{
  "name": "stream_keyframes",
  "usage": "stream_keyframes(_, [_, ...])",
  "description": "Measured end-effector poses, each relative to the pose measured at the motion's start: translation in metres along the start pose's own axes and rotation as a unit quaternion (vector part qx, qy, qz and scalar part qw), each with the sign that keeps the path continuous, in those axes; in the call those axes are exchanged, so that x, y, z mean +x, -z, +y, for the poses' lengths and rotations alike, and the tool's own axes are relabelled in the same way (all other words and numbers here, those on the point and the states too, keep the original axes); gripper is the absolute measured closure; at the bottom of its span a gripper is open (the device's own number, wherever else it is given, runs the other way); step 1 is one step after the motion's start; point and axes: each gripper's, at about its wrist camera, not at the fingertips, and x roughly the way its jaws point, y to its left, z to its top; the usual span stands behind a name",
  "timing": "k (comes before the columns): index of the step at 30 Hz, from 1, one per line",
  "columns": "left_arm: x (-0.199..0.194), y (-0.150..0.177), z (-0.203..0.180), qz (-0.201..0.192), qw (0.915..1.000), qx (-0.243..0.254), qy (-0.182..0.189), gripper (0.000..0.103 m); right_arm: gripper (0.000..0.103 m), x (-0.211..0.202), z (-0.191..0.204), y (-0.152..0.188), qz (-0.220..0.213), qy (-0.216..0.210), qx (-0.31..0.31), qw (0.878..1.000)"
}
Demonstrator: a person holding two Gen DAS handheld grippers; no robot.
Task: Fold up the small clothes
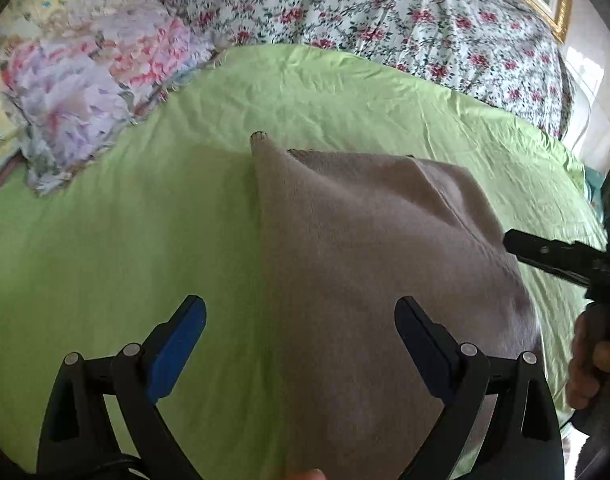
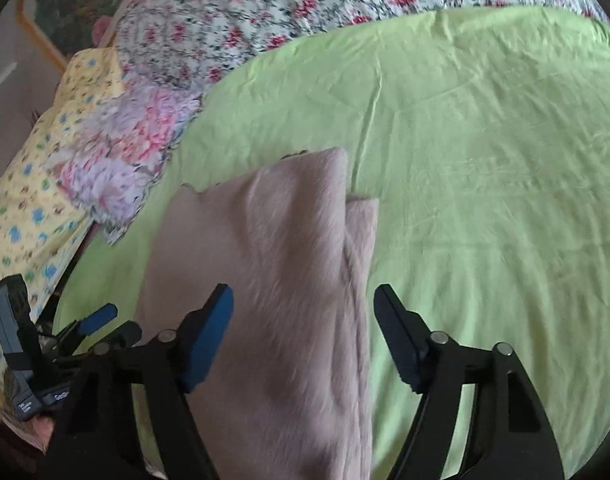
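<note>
A pinkish-beige fleecy garment (image 1: 369, 248) lies folded on the green sheet (image 1: 105, 248), with a narrow corner sticking out at its far end. My left gripper (image 1: 301, 308) hovers open over the garment's near left edge, one blue pad above the sheet and the other above the fabric. In the right wrist view the same garment (image 2: 273, 264) runs toward the camera, a lower layer showing along its right side. My right gripper (image 2: 303, 296) stands open over the garment's right edge, and nothing is pinched. The left gripper's blue pad (image 2: 99, 318) shows at the lower left.
A flowered quilt (image 1: 385, 20) is bunched along the far side of the bed. A pastel ruffled cloth (image 1: 85, 92) and a yellow patterned pillow (image 2: 29, 200) lie at the left. A gold-framed picture (image 1: 561, 8) hangs behind. A hand (image 1: 589, 360) holds the right gripper's handle.
</note>
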Motion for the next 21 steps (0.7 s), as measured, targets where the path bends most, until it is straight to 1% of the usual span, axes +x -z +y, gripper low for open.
stream_keyframes(2, [0.011, -0.009, 0.004, 0.008, 0.9999, -0.005, 0.005, 0.007, 0.041, 0.011, -0.006, -0.007, 0.005, 0.0, 0.004, 1.0])
stream_keyframes(4, [0.023, -0.015, 0.009, 0.015, 0.9997, -0.016, 0.008, 0.007, 0.055, 0.023, -0.01, -0.016, 0.013, -0.008, 0.01, 1.0])
stream_keyframes(5, [0.028, -0.018, 0.013, 0.019, 0.9994, -0.026, 0.013, 0.007, 0.056, 0.027, -0.01, -0.018, 0.016, -0.009, 0.011, 1.0])
stream_keyframes(6, [0.032, -0.019, 0.016, 0.021, 0.999, -0.035, 0.019, 0.007, 0.059, 0.032, -0.01, -0.021, 0.018, -0.01, 0.011, 1.0])
stream_keyframes(7, [0.036, -0.021, 0.021, 0.023, 0.9984, -0.045, 0.027, 0.007, 0.075, 0.038, -0.01, -0.024, 0.018, -0.009, 0.009, 1.0])
stream_keyframes(8, [0.039, -0.022, 0.023, 0.025, 0.998, -0.051, 0.03, 0.007, 0.081, 0.04, -0.009, -0.025, 0.018, -0.009, 0.008, 1.0])
stream_keyframes(10, [0.044, -0.022, 0.024, 0.027, 0.9975, -0.055, 0.035, 0.01, 0.09, 0.041, -0.007, -0.029, 0.013, -0.011, 0.004, 1.0])
stream_keyframes(12, [0.044, -0.022, 0.023, 0.025, 0.9975, -0.051, 0.041, 0.016, 0.092, 0.03, -0.004, -0.033, -0.004, -0.02, 0.0, 1.0])
stream_keyframes(14, [0.043, -0.023, 0.019, 0.022, 0.998, -0.043, 0.04, 0.017, 0.093, 0.015, -0.003, -0.037, -0.026, -0.044, -0.001, 0.999])
stream_keyframes(15, [0.042, -0.023, 0.017, 0.021, 0.9982, -0.04, 0.039, 0.017, 0.093, 0.009, -0.003, -0.038, -0.035, -0.05, -0.002, 0.998])
stream_keyframes(16, [0.043, -0.023, 0.015, 0.021, 0.9982, -0.039, 0.04, 0.017, 0.093, 0.004, -0.004, -0.037, -0.044, -0.048, -0.004, 0.998])
stream_keyframes(18, [0.044, -0.022, 0.011, 0.023, 0.998, -0.036, 0.046, 0.019, 0.094, 0.008, -0.013, -0.031, -0.042, -0.029, 0.001, 0.999])
stream_keyframes(21, [0.045, -0.019, 0.006, 0.022, 0.9985, -0.023, 0.045, 0.019, 0.094, 0.026, -0.036, -0.017, -0.02, -0.017, 0.034, 0.999])
